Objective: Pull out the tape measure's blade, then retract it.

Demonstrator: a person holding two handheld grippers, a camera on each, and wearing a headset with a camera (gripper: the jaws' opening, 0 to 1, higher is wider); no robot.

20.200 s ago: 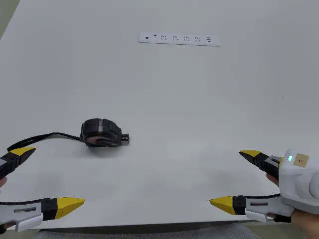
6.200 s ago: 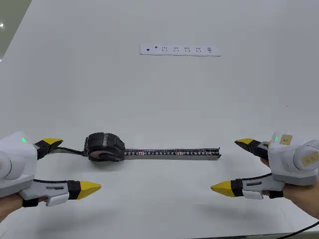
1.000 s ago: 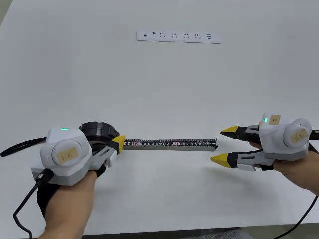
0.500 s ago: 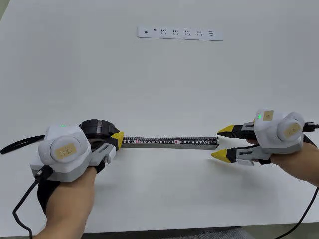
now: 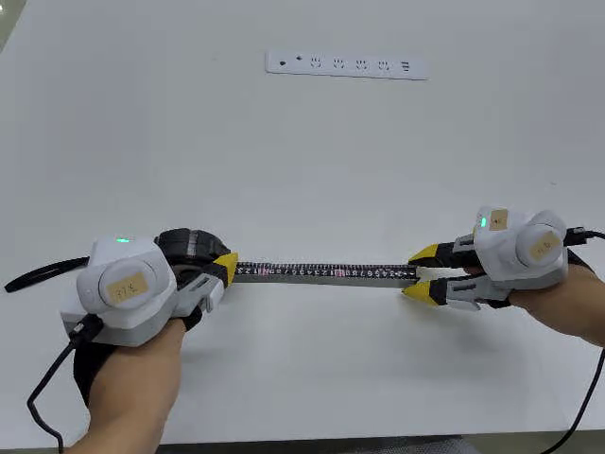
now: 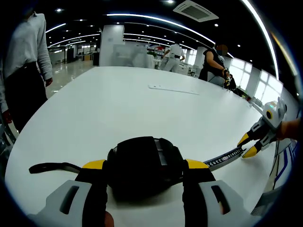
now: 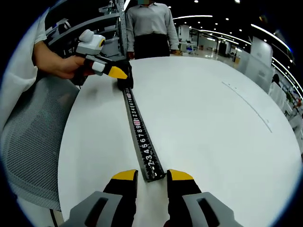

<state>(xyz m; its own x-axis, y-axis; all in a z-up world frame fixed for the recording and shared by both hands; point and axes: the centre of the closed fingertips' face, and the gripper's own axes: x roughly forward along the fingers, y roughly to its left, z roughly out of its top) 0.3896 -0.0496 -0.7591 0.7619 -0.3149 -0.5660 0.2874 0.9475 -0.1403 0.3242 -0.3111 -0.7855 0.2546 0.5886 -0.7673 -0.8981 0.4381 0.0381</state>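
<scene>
My left gripper (image 5: 219,271) (image 6: 145,165) is shut on the black tape measure case (image 5: 187,248) (image 6: 142,153), which rests on the white table. The blade (image 5: 326,272) (image 7: 139,130) lies flat, pulled out to the right. Its end sits between the yellow tips of my right gripper (image 5: 419,273) (image 7: 152,176). That gripper stands open, one jaw on each side of the blade's width with a small gap. The right gripper (image 6: 249,144) also appears at the blade's far end in the left gripper view. The left gripper (image 7: 116,72) appears at the case in the right gripper view.
A black wrist strap (image 5: 43,271) (image 6: 49,167) trails left from the case. A white power strip (image 5: 345,64) (image 6: 173,89) lies at the far side of the table (image 5: 312,170). People stand beyond the table's edges (image 6: 23,61) (image 7: 149,23).
My right gripper has moved left up to the blade's end and its jaws have narrowed around it. The left gripper stays shut on the case.
</scene>
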